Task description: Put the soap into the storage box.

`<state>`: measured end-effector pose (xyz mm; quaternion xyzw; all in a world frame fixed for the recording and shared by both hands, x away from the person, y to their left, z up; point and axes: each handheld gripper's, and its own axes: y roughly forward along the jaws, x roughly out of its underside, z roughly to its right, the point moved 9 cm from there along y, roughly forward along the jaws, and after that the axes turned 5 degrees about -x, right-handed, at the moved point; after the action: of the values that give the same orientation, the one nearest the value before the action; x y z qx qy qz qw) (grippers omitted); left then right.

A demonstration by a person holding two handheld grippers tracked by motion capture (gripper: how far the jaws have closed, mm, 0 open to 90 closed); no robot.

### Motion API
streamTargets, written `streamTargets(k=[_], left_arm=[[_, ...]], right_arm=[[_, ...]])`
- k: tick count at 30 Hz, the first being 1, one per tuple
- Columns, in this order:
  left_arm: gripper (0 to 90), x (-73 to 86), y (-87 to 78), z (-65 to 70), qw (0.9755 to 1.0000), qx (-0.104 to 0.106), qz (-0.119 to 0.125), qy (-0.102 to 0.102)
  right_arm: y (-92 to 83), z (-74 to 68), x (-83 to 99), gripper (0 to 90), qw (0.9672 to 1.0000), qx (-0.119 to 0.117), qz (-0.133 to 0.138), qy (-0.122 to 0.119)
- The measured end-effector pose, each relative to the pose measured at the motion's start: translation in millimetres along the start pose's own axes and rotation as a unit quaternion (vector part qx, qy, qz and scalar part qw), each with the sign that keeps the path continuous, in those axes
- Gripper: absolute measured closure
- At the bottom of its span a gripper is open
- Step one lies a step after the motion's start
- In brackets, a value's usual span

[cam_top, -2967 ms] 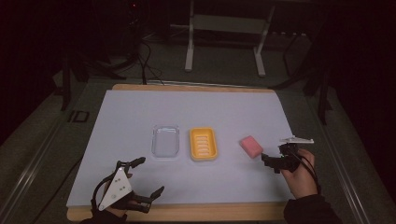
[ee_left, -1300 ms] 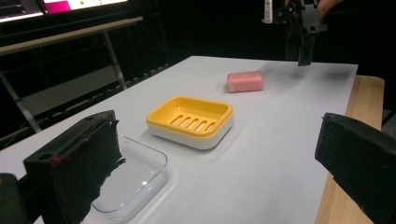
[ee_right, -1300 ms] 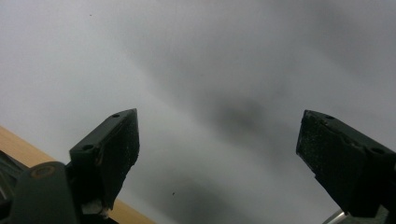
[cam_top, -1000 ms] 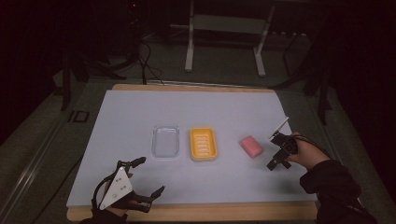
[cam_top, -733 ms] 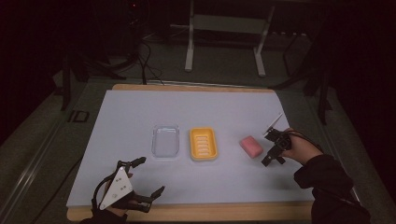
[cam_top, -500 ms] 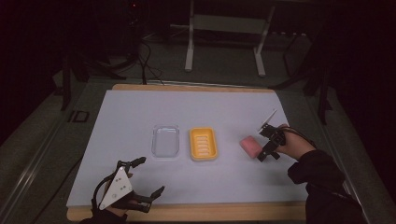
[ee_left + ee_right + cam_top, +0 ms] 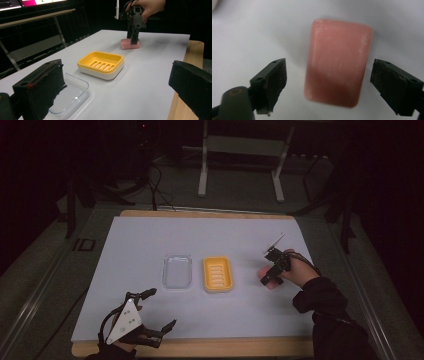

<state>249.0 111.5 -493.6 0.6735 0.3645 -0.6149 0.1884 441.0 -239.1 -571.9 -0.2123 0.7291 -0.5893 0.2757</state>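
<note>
Right gripper view looks straight down on the pink soap bar [image 7: 338, 62], which lies flat on the white counter [image 7: 249, 30] between the two black jaws of the right claw [image 7: 329, 86]. These jaws stand wide, one on each long side of the bar, and both are apart from it, so nothing is gripped; they have just opened a little further. From the high view the right claw [image 7: 271, 276] points down over the bar [image 7: 265, 279], with the hand [image 7: 296, 270] behind it. Just beside the bar, toward the middle of the counter, sits the yellow soap dish [image 7: 217, 274], and beyond this the clear tray [image 7: 178, 271]. Well apart, at the near edge, the left claw [image 7: 159, 312] rests with wide jaws, holding nothing.
</note>
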Motion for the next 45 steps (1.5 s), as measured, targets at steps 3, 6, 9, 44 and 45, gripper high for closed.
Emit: streamTargets(k=[3, 6, 9, 44, 45], left_arm=[[0.6, -0.1, -0.1, -0.1, 1.0, 0.0, 0.0, 0.0], [0.6, -0.2, -0.2, -0.3, 1.0, 0.0, 0.001, 0.0], [0.6, 0.0, 0.3, -0.1, 1.0, 0.001, 0.0, 0.0], [0.6, 0.1, 1.2, -0.7, 1.0, -0.004, 0.0, -0.001], [0.6, 0.2, 1.1, -0.8, 1.0, -0.004, 0.0, -0.001]], right_arm=[[4.9, 5.1, -2.0, 22.2, 0.9999, 0.014, -0.003, 0.001], [7.4, 9.1, -1.8, 23.8, 0.9996, 0.027, -0.009, -0.005], [13.2, 9.2, -1.7, 26.5, 0.9996, 0.023, -0.017, -0.004], [-51.7, -29.9, -24.1, 37.7, 0.9676, 0.087, -0.01, 0.237], [-53.2, -32.9, -26.7, 37.6, 0.9675, 0.088, -0.009, 0.237]])
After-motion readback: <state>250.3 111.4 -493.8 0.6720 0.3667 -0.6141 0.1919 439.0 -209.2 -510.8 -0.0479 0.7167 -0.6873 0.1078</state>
